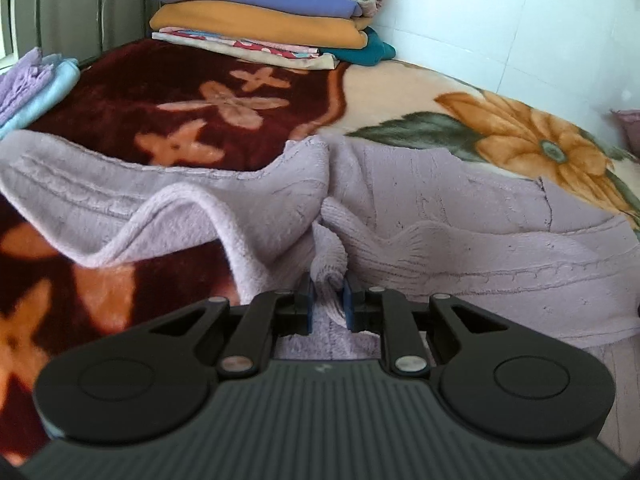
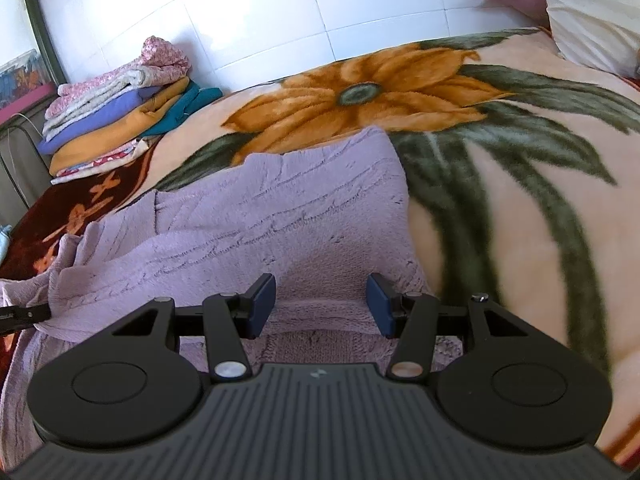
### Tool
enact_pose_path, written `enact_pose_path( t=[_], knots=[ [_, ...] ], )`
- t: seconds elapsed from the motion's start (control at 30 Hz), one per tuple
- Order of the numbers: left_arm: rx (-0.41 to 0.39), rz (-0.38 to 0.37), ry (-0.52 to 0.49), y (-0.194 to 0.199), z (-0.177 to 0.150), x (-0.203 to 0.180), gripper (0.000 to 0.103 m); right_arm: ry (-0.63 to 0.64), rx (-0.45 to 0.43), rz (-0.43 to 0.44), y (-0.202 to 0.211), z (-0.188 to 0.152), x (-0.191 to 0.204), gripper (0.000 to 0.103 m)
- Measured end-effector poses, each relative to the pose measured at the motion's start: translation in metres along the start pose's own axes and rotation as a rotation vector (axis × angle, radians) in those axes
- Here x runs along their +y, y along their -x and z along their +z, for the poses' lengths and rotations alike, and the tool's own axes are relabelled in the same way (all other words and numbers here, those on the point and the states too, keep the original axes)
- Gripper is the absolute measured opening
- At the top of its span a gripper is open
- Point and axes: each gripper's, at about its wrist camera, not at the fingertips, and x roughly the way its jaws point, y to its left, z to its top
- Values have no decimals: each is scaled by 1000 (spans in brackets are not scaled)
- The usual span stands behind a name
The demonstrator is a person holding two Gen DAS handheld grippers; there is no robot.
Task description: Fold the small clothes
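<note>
A lilac cable-knit sweater (image 1: 440, 216) lies spread on the plush floral blanket (image 1: 192, 92), reaching toward its near edge. The left claw (image 1: 327, 302) has its blue pads nearly together, pinching a bunched fold of the knit. The right claw (image 2: 322, 304) hovers over the sweater's (image 2: 280, 216) body, jaws about half open with nothing clamped; knit shows between them. The left view alone shows a lilac and pale blue folded pile (image 1: 36, 84) at the blanket's left edge. The right view alone shows a cream pillow (image 2: 592, 12) at the far right corner. Both show a stack of folded clothes (image 1: 264, 12) by the tiled wall (image 2: 248, 12).
</note>
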Motion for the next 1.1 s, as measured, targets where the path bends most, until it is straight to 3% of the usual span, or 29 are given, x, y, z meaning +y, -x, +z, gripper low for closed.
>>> enact_pose_path(
  t=[0.07,0.17,0.33,0.5,0.73,0.8,0.83,0.87,0.93,1.03,1.1],
  knots=[
    [-3,-2,5,3,0,0,20,5,2,-6,0,1,1,59],
    [-13,-69,22,7,4,0,22,-4,5,-9,2,6,3,59],
    [-6,-113,1,-2,17,-5,46,-2,-18,-14,2,27,4,59],
    [-1,-92,36,-18,21,0,46,36,-42,-91,-13,49,0,59],
    [-20,-168,127,-15,17,18,46,58,1,-144,-54,60,-11,59],
    [-20,-194,143,-12,15,22,46,49,-11,-134,-60,58,-13,51],
    [-22,-198,142,-11,13,23,44,48,-18,-131,-62,57,-14,32],
    [-24,-199,131,-10,12,23,41,47,-31,-128,-61,56,-15,24],
    [-42,-180,74,-8,11,18,12,44,-76,-123,-57,54,-15,18],
    [-113,-116,-10,0,12,8,11,13,-147,-154,-49,53,-18,14],
    [-132,-53,-36,0,14,2,11,0,-132,-169,-56,52,-20,14]
  ],
)
